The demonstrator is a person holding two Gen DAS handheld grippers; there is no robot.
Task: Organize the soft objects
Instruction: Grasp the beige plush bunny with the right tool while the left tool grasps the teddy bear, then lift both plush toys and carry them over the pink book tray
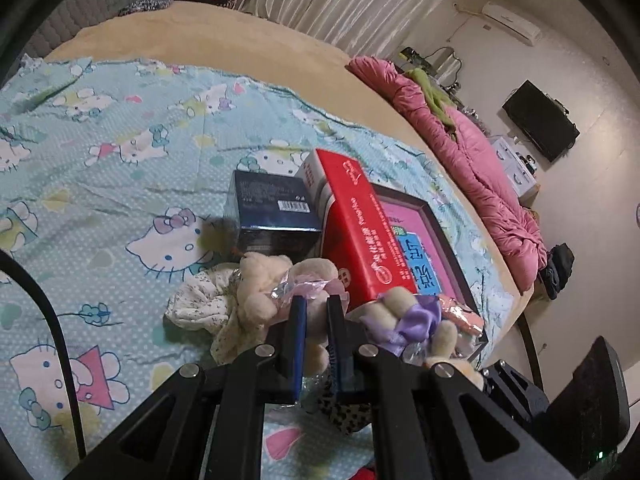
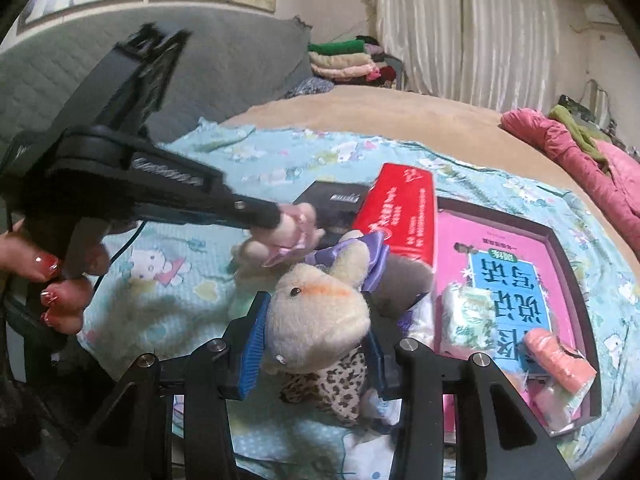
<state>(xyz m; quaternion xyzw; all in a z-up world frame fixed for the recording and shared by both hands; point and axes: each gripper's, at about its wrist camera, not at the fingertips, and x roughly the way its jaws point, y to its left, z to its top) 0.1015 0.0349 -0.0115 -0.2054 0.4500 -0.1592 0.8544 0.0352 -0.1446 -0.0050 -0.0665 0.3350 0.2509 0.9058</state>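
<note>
Pinching a cream plush toy by its head, snout pointing right, the right tool holds it upright.

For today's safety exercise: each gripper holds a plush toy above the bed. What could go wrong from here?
1. The left gripper pinches only a small part of the pink-bowed plush bear; it may slip out.
2. The red box leans on other items; a swinging toy could topple it.
</note>
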